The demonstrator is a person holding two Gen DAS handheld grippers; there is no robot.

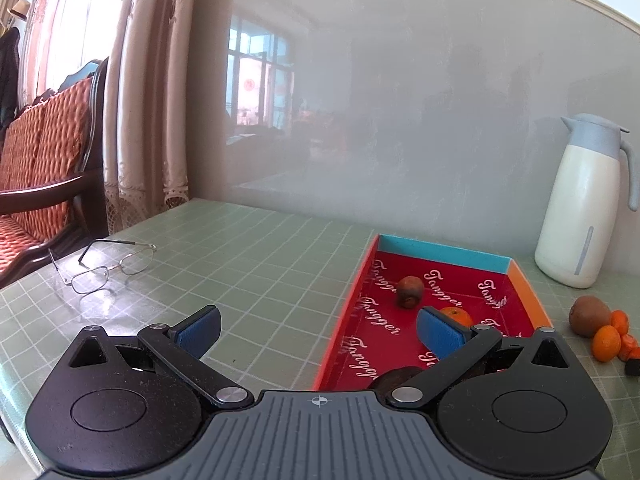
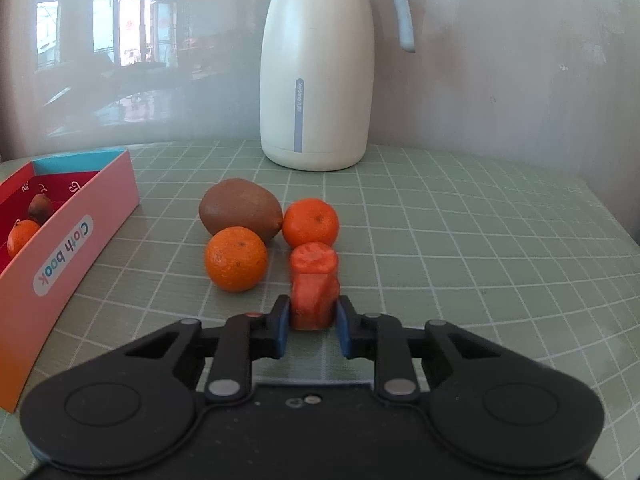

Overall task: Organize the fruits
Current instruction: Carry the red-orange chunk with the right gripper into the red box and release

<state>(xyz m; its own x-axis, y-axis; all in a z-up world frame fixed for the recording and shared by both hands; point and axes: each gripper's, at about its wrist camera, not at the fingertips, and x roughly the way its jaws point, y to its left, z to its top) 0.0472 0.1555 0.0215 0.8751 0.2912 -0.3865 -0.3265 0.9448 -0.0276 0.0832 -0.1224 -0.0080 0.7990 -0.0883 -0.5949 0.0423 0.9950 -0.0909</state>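
Orange-red and lumpy, a carrot-like piece (image 2: 314,286) stands between the blue pads of the right gripper (image 2: 313,322), which pinch its lower part just above the green gridded mat (image 2: 460,240). Just beyond it lie two tangerines (image 2: 236,259) and a brown kiwi (image 2: 240,209) (all three touching or nearly so). Angled downward, the left gripper (image 1: 318,330) hangs spread wide with nothing between its fingers, over the near end of the red box (image 1: 480,304), which holds a tangerine and brown fruit.
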